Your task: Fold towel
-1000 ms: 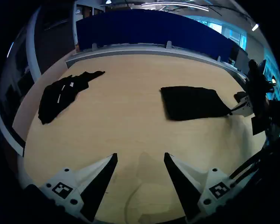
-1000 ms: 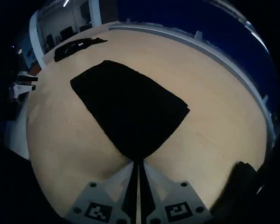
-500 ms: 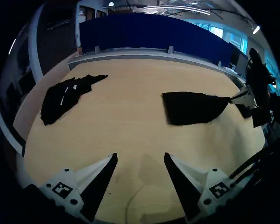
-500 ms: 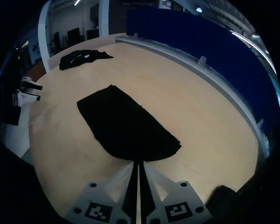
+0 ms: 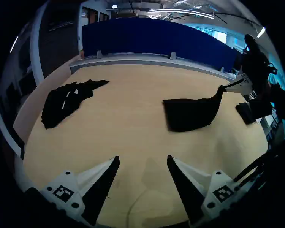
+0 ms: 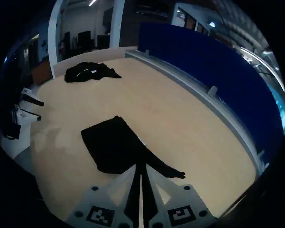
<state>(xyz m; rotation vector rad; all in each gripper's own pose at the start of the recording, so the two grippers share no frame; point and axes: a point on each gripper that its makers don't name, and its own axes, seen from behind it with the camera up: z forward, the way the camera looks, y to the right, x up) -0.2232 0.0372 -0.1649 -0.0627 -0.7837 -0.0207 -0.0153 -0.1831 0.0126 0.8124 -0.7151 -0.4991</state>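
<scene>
Hanging from the clamped right tongs (image 6: 141,168) (corner only): the towel (image 6: 109,146).

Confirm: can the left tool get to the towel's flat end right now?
Probably yes. The left tool is open over bare table, and nothing lies between it and the towel ahead to its right. The right tool pinches only the far, lifted corner.

Black folded towel (image 5: 188,114): on pale wooden table (image 5: 131,114), toward its right edge.
Crumpled black cloth (image 5: 64,100): near far left corner.
Blue partition (image 5: 154,36): behind far edge.
</scene>
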